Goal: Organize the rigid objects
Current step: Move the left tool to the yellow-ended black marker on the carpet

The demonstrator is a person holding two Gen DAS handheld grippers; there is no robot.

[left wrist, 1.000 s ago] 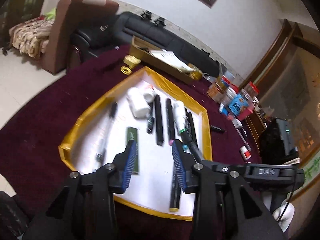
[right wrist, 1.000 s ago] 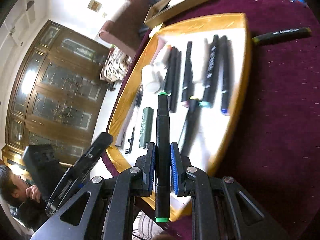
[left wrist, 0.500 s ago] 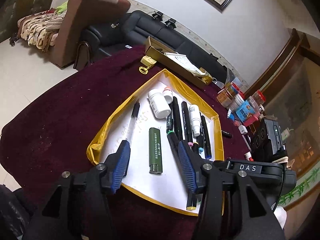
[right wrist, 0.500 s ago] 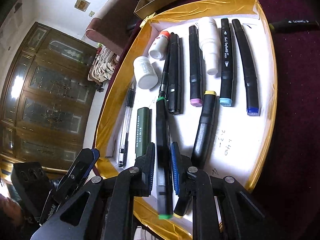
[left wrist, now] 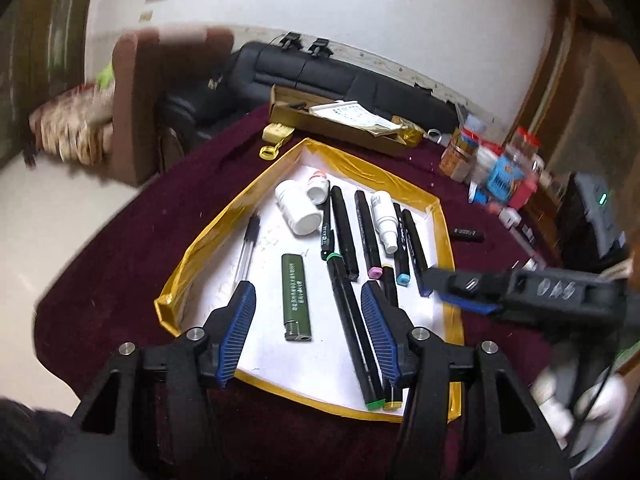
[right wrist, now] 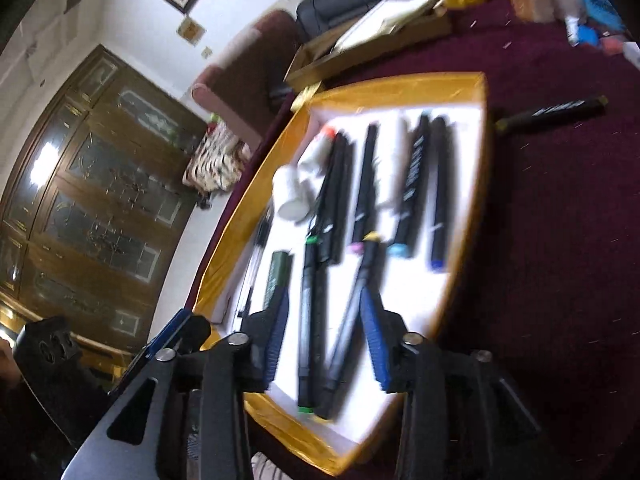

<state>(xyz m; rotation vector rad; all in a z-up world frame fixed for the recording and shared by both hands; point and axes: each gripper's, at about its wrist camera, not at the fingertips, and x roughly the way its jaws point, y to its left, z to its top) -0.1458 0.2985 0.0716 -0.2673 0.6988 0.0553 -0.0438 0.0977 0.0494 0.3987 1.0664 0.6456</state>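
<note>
A gold-rimmed white tray (left wrist: 440, 216) (right wrist: 400, 84) on the maroon table holds several black markers, two white bottles, a clear pen and a green lighter (left wrist: 296, 296). The green-capped marker (left wrist: 352, 328) (right wrist: 308, 320) lies in the tray beside a yellow-capped marker (right wrist: 352, 312). My right gripper (right wrist: 324, 336) is open above these two markers and holds nothing; it also shows in the left wrist view (left wrist: 460, 292). My left gripper (left wrist: 308, 320) is open and empty over the tray's near end. One black marker (right wrist: 552, 114) (left wrist: 468, 234) lies on the cloth outside the tray.
A cardboard box with papers (left wrist: 340, 120) stands beyond the tray. Jars and small bottles (left wrist: 492, 164) crowd the right back of the table. A gold clip (left wrist: 276, 140) lies by the tray's far corner. A sofa and armchair stand behind the table.
My right gripper has opened and let go of the green-capped marker, which now lies in the tray. The right gripper has drawn back and up. My left gripper stays open.
</note>
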